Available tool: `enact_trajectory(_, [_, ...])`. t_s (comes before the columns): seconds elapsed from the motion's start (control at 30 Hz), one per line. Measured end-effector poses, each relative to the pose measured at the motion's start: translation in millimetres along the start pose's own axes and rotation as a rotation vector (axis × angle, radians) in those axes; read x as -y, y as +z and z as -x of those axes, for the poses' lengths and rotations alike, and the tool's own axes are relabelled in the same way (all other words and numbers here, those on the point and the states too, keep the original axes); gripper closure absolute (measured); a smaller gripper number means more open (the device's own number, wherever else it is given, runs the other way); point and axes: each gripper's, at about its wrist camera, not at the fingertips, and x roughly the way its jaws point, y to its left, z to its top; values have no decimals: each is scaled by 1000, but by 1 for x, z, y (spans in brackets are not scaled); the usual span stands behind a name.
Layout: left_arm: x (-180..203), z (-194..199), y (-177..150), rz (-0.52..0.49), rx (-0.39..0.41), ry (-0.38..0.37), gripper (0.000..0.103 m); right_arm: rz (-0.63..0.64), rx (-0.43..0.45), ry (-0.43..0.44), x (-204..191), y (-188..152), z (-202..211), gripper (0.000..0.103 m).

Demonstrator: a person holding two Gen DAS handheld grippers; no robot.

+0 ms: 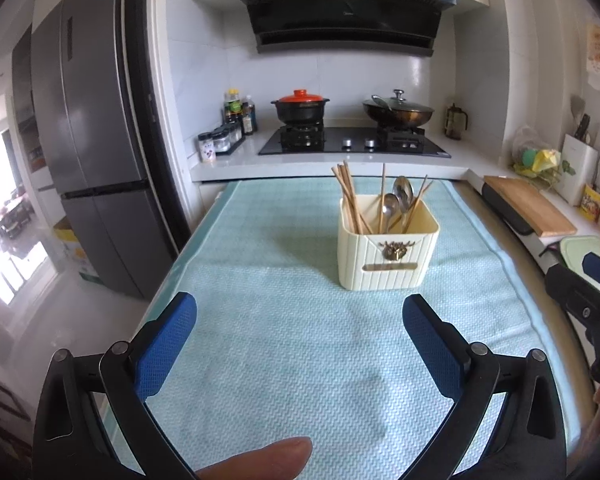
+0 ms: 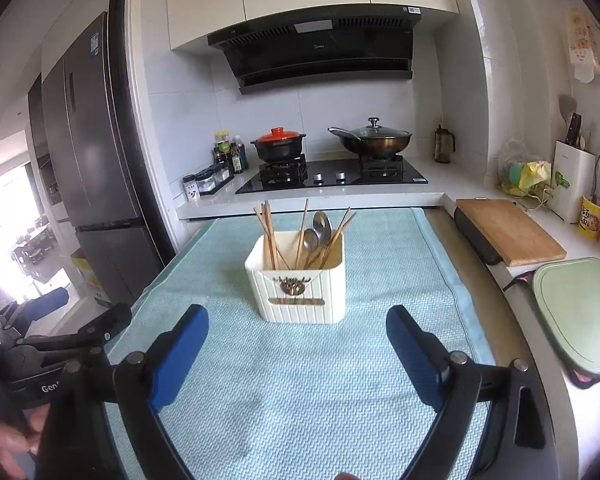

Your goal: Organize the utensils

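A: Where are the utensils found?

B: The wooden chopsticks (image 2: 269,236) and the metal spoons (image 2: 316,236) are seen standing upright in the cream ribbed plastic utensil holder (image 2: 300,288), which is set on the pale blue woven cloth (image 2: 300,380) covering the counter. The holder is placed toward the far half of the cloth, in front of the black gas hob (image 2: 332,178).

A: Is anything left lying loose?

B: No loose utensil is seen on the cloth in either view. The sorting is judged to be done, or all but done; whether the chopsticks and spoons are kept in separate compartments cannot be told, since the inside of the holder is hidden by its wall.

A: And the tools?

B: The left hand-held gripper (image 1: 300,332) is held with its jaws spread wide and nothing between them, well short of the holder. The right hand-held gripper (image 2: 298,344) is likewise spread wide and empty, just before the holder. Nothing is gripped by either one.
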Motion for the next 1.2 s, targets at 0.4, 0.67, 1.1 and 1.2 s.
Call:
enact_trajectory(0.4, [-11,45,-23,0,5,-30,0,47,19,11,-28,-32,51,11])
enact_trajectory(0.67, [-13,52,-25,13,6,-41,0,74,18,12,-36,-32,58,11])
enact_trajectory(1.1, [-15,55,-29,17,-7,-49,0,87,30,6,-37,-33,66,11])
enact_trajectory(1.2, [-17,55,-28,24,-7,-53,0,90,27,4,-38,-34,65,11])
